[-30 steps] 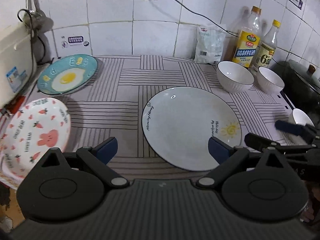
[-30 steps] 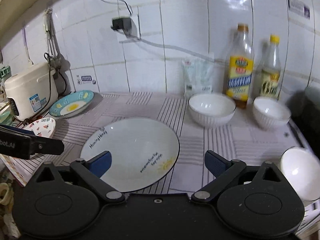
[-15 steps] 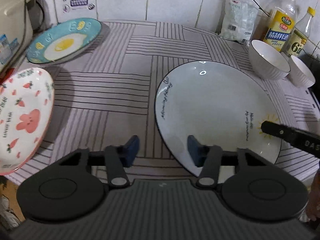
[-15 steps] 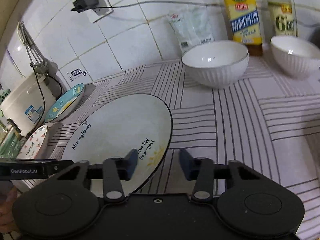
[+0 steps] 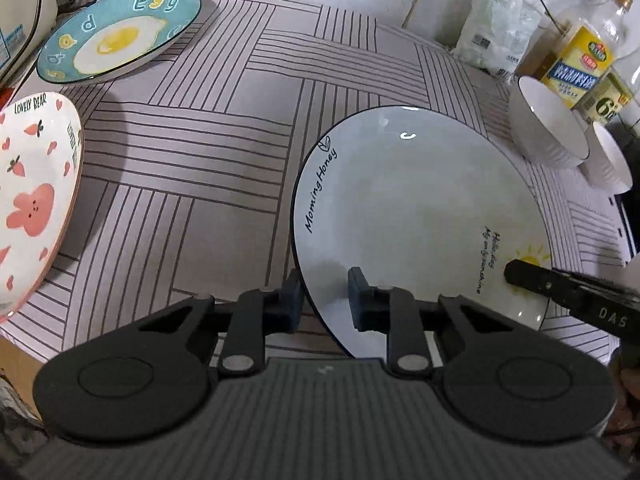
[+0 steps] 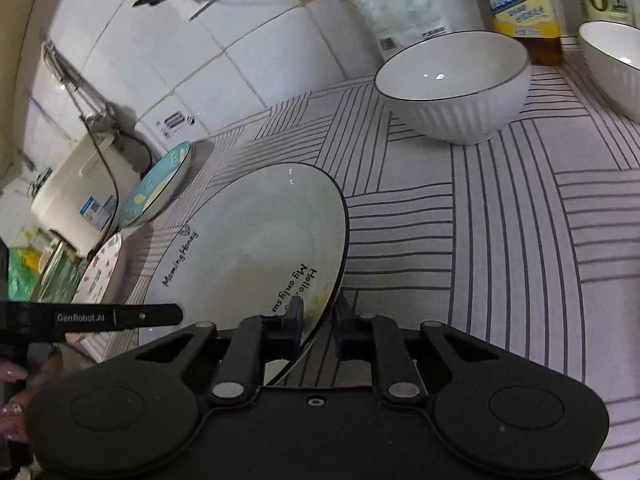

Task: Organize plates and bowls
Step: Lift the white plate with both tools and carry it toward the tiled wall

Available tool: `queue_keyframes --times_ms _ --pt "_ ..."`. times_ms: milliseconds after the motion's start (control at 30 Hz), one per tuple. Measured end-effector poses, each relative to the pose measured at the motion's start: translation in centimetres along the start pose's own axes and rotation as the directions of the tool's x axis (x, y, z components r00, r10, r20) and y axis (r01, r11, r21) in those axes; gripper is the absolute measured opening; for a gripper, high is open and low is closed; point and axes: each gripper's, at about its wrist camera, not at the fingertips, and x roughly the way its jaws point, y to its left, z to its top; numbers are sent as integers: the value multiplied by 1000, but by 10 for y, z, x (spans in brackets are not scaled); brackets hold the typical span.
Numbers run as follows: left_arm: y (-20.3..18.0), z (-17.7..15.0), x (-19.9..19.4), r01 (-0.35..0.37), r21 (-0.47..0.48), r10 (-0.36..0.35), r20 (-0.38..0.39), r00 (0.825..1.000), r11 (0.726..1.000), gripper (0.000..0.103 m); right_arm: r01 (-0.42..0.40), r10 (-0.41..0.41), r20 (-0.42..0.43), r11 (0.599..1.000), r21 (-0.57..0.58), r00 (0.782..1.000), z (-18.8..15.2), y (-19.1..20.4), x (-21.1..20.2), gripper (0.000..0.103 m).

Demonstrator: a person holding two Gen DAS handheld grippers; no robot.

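Note:
A large white plate (image 5: 420, 208) with "Morning Honey" lettering and a small sun lies on the striped mat; it also shows in the right wrist view (image 6: 256, 256). My left gripper (image 5: 322, 300) is closed on its near left rim, one finger on each side of the edge. My right gripper (image 6: 318, 320) is closed on its near right rim the same way. A white ribbed bowl (image 6: 454, 84) and a second bowl (image 6: 612, 64) stand at the back right. A teal egg plate (image 5: 120, 32) and a pink bunny plate (image 5: 36, 204) sit at the left.
Two oil bottles (image 5: 580, 60) and a white bag (image 5: 500, 36) stand against the tiled wall at the back right. A rice cooker (image 6: 76, 196) stands at the far left. A dark pot (image 5: 632, 184) borders the mat's right edge. The mat's front edge is close.
Both grippers moved in toward the large white plate and went from wide open to closed on its near rim, left on the left side, right on the right side.

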Motion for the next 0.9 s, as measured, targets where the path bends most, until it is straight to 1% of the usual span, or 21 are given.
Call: queue_keyframes --times_ms 100,200,367,467,700,767,833,900 --pt "-4 3 -1 -24 3 24 -29 999 1000 22 -5 3 -47 999 -38 999 8 1 1 20" --pt "-10 4 -7 -52 35 53 -15 998 998 22 -30 26 -71 998 -54 997 14 1 0 21" --pt "-14 13 -21 -68 41 68 23 997 997 22 -79 69 -89 990 -114 994 26 2 -2 23" --pt "-14 30 -28 -65 30 63 42 997 997 22 -107 98 -69 985 -137 993 39 2 -5 23" --pt "-14 79 -39 -101 42 95 114 989 994 23 -141 145 9 973 -181 989 84 8 -4 24" --pt "-13 94 -37 -103 51 96 123 988 993 23 -142 150 26 970 -196 988 97 10 1 24" --pt "-12 106 -34 -107 67 97 139 986 992 23 -124 136 30 959 -255 990 111 14 9 24" --pt "-8 117 -26 -104 73 92 143 985 992 24 -123 137 33 955 -269 990 123 12 18 25"
